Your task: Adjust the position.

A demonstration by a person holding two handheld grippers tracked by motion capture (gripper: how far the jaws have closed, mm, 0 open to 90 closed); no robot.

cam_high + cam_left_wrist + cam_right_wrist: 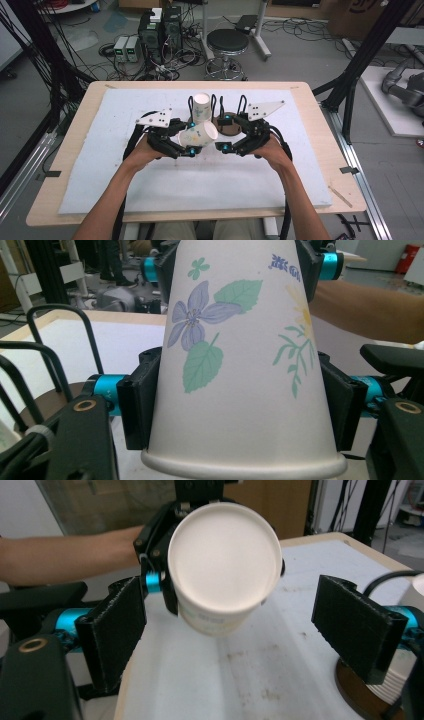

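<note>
A white paper cup (202, 134) printed with flowers lies on its side above the mat, and my left gripper (192, 137) is shut on it. In the left gripper view both black pads (142, 405) press the cup's (235, 340) wall near its rolled rim. The cup's flat base (225, 562) faces my right gripper (237, 625). Its jaws stand open, one on either side of the base, without touching it. In the high view the right gripper (225, 132) sits just right of the cup. A second cup (201, 106) rests on a black wire rack (216, 105) behind.
The rack stands on a round brown base (231, 127) on a white mat (200, 185) that covers the wooden table (320, 125). Black wire loops (60, 345) rise left of the held cup. A stool (227, 42) and cabled equipment stand beyond the table's far edge.
</note>
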